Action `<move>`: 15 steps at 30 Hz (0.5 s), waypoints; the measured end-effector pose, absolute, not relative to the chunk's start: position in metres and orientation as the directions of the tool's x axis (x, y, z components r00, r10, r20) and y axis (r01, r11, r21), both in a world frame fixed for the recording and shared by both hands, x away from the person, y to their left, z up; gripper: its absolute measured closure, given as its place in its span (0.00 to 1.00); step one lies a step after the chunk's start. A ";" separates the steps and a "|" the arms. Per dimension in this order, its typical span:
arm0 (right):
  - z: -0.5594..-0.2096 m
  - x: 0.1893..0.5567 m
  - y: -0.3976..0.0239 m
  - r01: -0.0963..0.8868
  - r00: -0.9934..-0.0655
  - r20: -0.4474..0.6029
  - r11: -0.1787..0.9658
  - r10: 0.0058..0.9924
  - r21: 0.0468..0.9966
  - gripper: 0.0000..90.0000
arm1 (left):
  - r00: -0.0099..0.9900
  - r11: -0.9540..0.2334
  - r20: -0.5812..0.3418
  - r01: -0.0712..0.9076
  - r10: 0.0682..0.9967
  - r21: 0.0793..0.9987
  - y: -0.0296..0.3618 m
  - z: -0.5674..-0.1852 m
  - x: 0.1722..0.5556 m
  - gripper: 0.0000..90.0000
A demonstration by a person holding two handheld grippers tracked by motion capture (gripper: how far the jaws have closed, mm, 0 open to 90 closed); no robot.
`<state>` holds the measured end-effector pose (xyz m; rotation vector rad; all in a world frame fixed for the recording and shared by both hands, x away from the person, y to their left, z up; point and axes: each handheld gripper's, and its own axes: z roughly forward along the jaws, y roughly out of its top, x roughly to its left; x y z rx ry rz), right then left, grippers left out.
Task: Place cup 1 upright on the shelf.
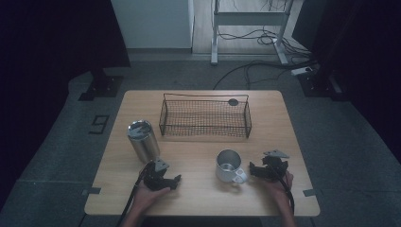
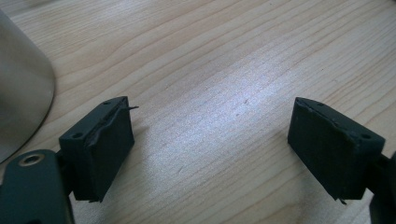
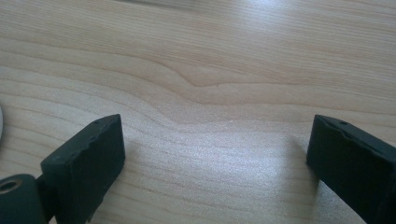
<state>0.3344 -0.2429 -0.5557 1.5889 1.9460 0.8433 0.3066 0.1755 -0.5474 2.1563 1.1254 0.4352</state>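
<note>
From above, we see the left gripper [image 1: 163, 178] just below the steel tumbler [image 1: 142, 140] and the right gripper [image 1: 265, 169] just right of the metal mug [image 1: 230, 166]. Along the left gripper [image 2: 210, 140], jaws gape over bare table [image 2: 224, 56]. Along the right gripper [image 3: 215, 154], likewise agape, gripping nothing.

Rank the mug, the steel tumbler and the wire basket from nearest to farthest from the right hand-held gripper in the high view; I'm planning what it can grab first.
From the right hand-held gripper:
1. Mug, just to its left, handle toward it.
2. Wire basket, behind, mid-table.
3. Steel tumbler, far left, by the other gripper.
</note>
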 end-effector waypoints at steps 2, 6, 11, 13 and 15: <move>-0.556 0.334 -0.243 0.678 -0.205 0.012 0.133 0.979 0.723 0.05 | 0.572 -0.411 -0.009 0.600 0.820 0.686 0.176 -0.547 0.306 0.16; -0.556 0.333 -0.244 0.674 -0.214 0.013 0.138 0.977 0.726 0.06 | 0.560 -0.399 -0.014 0.607 0.828 0.687 0.176 -0.543 0.305 0.17; -0.556 0.332 -0.245 0.674 -0.214 0.013 0.138 0.977 0.726 0.07 | 0.558 -0.376 -0.021 0.586 0.829 0.717 0.183 -0.528 0.301 0.17; -0.556 0.332 -0.245 0.674 -0.214 0.013 0.138 0.977 0.726 0.07 | 0.552 -0.360 -0.028 0.580 0.833 0.731 0.188 -0.522 0.300 0.17; -0.556 0.332 -0.246 0.674 -0.215 0.013 0.138 0.977 0.726 0.07 | 0.547 -0.343 -0.038 0.577 0.836 0.741 0.193 -0.517 0.298 0.17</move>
